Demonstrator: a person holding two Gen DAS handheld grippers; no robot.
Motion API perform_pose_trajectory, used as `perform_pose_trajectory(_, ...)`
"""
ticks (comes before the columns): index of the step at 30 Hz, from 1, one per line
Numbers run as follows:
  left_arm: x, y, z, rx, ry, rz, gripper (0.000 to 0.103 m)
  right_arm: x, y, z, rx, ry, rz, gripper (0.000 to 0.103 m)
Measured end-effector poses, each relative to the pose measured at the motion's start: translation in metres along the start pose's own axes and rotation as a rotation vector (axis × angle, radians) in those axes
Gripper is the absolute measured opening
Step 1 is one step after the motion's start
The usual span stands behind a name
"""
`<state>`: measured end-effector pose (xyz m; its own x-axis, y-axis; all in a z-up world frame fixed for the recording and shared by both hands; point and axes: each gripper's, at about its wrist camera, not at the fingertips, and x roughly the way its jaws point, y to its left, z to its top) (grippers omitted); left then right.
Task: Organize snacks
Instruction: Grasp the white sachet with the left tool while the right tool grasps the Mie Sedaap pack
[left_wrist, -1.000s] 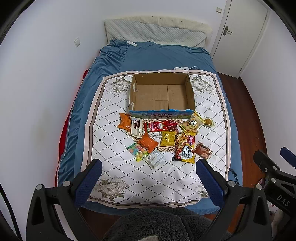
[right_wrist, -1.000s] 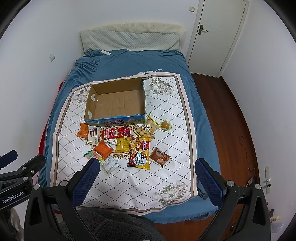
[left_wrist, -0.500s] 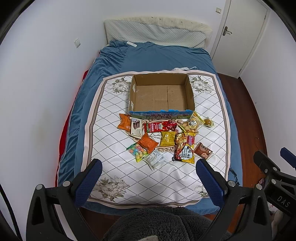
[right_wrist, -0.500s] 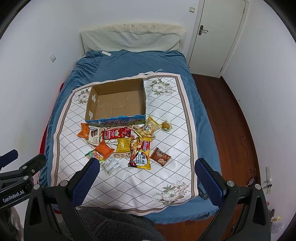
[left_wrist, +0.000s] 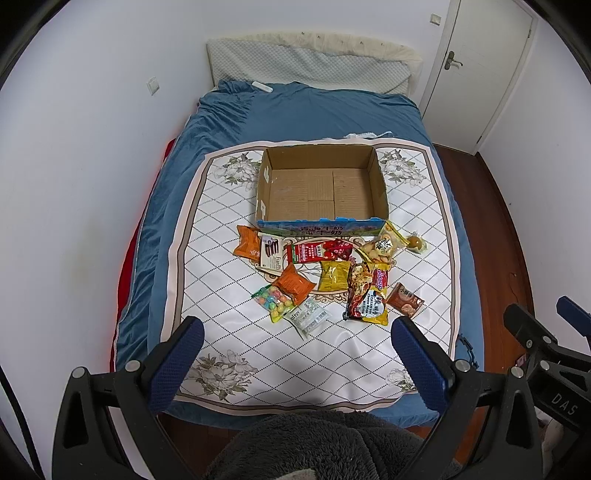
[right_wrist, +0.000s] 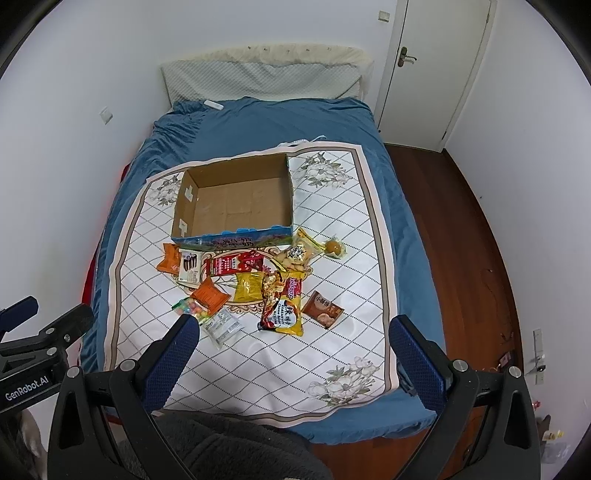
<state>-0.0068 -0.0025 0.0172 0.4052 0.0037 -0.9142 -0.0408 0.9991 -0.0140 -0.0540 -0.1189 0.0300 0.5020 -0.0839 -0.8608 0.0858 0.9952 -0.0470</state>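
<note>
Left wrist view
Change noted: almost none against the frames of a second before; cardboard box (left_wrist: 321, 188) and snack packets (left_wrist: 325, 280) lay in the same places, with only a slight drift of framing.
Meaning for task: judged not begun; box bare inside, every packet outside it on the quilted mat (left_wrist: 229, 332).
Left gripper (left_wrist: 295, 354): held high over the foot of the bed, fingers spread wide, nothing between them.
Task items: packets clustered just in front of the box's near wall, several overlapping; colourful candy bag (left_wrist: 273, 301) and clear wrapped packet (left_wrist: 309, 316) nearest the gripper.
Edges: mat border close under the fingertips; blue bedspread (left_wrist: 306, 110) beyond the mat on all sides; white wall hard along the left of the bed.

Right wrist view
Change noted: view shifted a little nearer the cluster; no packet displaced.
Right gripper (right_wrist: 293, 356): fingers wide apart, empty, well above the mat.
Task items: brown packet (right_wrist: 322, 309) lay apart at the right of the cluster; small round wrapped snack (right_wrist: 334, 247) alone beside the box corner.
Open room: bare mat at front and right; wooden floor (right_wrist: 476, 258) free along the right of the bed; box open-topped, clear for dropping from above.
Caution: overlapping packets likely to lift together.
</note>
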Motion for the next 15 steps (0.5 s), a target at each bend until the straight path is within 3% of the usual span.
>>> perform_pose_trajectory(7, 0.047, 0.011, 0.006, -0.061, 0.064, 0.018, 0.103, 0.037, -0.009, -0.001, 0.034, 0.063, 0.04, 0.103)
perform_pose_trajectory(15, 0.162, 0.037, 0.009, -0.142, 0.244, 0.072, 0.103, 0.157, -0.01, 0.002, 0.096, 0.217, 0.063, 0.103)
